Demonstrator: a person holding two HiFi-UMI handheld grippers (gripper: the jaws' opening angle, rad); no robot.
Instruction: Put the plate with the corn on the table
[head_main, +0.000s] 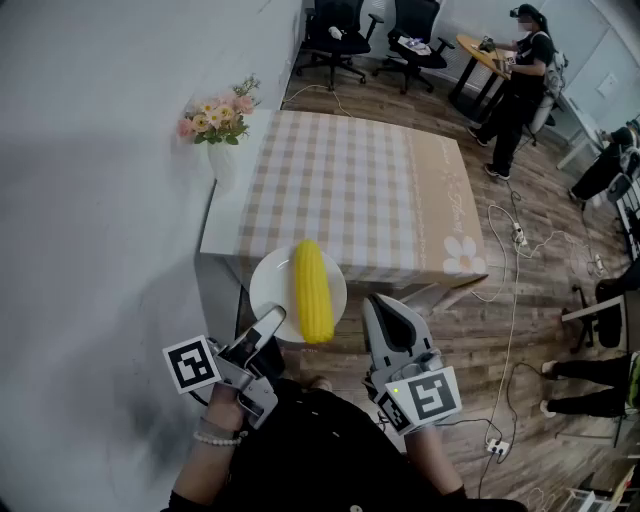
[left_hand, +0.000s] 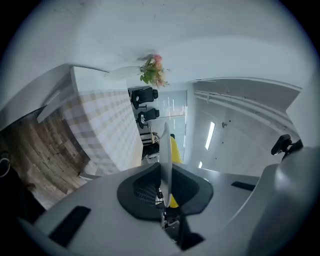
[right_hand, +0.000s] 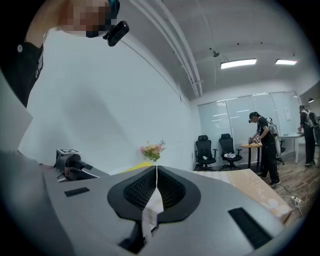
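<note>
Between the left gripper's jaws sits the plate's rim, pinched edge-on, with the corn lying lengthways across it. The right gripper is just beside it, jaws pressed together on nothing. The plate hangs in the air at the near edge of the checked worktop, not yet set down. This looks like the carry: next it needs to go forward over the cloth, then down level so the corn doesn't roll.

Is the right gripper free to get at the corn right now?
Probably yes: the corn lies bare on the plate beside the right gripper, nothing between them, though its jaws are shut.
</note>
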